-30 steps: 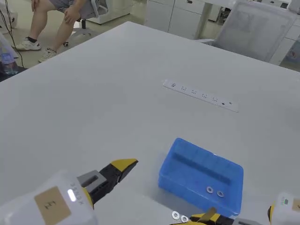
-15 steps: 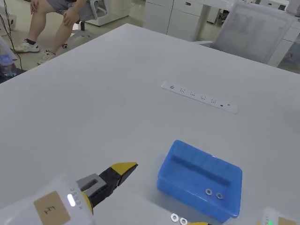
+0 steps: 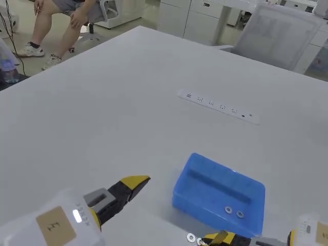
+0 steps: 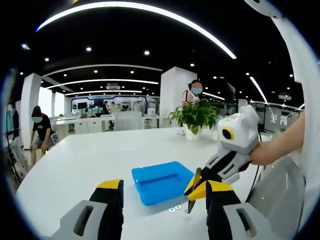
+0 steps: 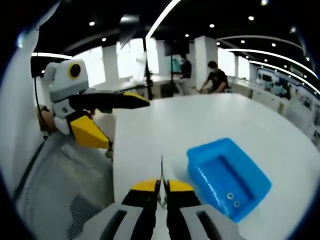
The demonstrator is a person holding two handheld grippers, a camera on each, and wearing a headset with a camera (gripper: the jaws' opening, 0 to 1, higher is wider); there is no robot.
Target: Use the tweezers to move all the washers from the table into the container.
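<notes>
A blue container [image 3: 205, 187] sits on the white table, with two washers [image 3: 228, 209] inside it. Two more washers [image 3: 191, 237] lie on the table just in front of its near wall. My right gripper [image 3: 220, 239] is shut on thin tweezers [image 5: 161, 172]. In the left gripper view the tweezers [image 4: 192, 192] point down to the table right beside the loose washers [image 4: 175, 208]. My left gripper [image 3: 136, 181] hovers left of the container, its jaws wide open and empty [image 4: 165, 187]. The container [image 5: 220, 167] lies to the right of the tweezers.
A white power strip [image 3: 218, 105] lies across the table beyond the container. An office chair [image 3: 287, 31] stands at the far edge, and a seated person [image 3: 56, 20] is off the far left corner. The table's near edge is close behind the loose washers.
My right gripper dipped almost out of the head view and came back, its jaws now a little further left, close to the loose washers. The left gripper has barely moved.
</notes>
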